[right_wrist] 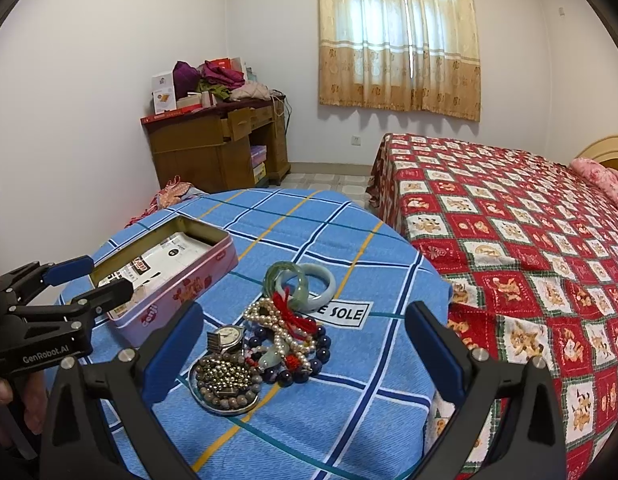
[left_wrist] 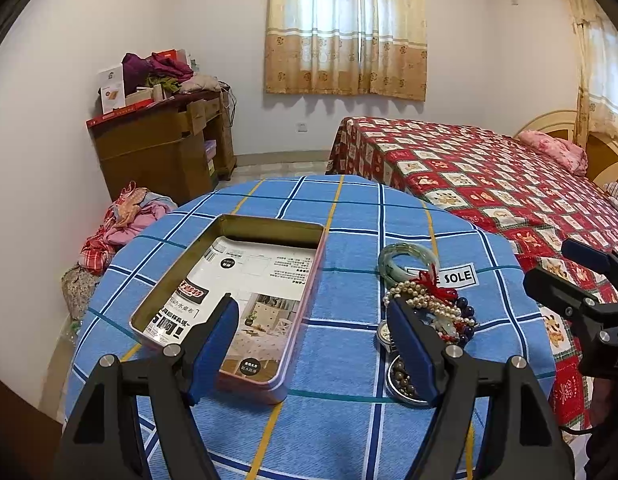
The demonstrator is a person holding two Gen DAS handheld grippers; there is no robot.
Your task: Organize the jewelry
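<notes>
The left gripper (left_wrist: 311,340), black-framed with blue pads, hangs with its fingers spread wide and holding nothing above the near end of the open pink rectangular tin (left_wrist: 233,300), and the right gripper (right_wrist: 305,344) likewise stands wide apart and empty over the heap of jewelry. That heap lies on the blue checked tablecloth (right_wrist: 349,236) to the right of the tin: two green jade bangles (right_wrist: 305,280), a white pearl strand with a red tassel (right_wrist: 277,320), dark blue bead bracelets (right_wrist: 309,360), a silver wristwatch (right_wrist: 225,338) and a round metal dish of brown and gold beads (right_wrist: 225,384). Readable writing is "SOLE" on a white cloth label (right_wrist: 345,314), "GenRobot.AI" on the left gripper's body and red lettering, too bent to read, on the tin's side, whose floor holds a printed leaflet (left_wrist: 249,292).
</notes>
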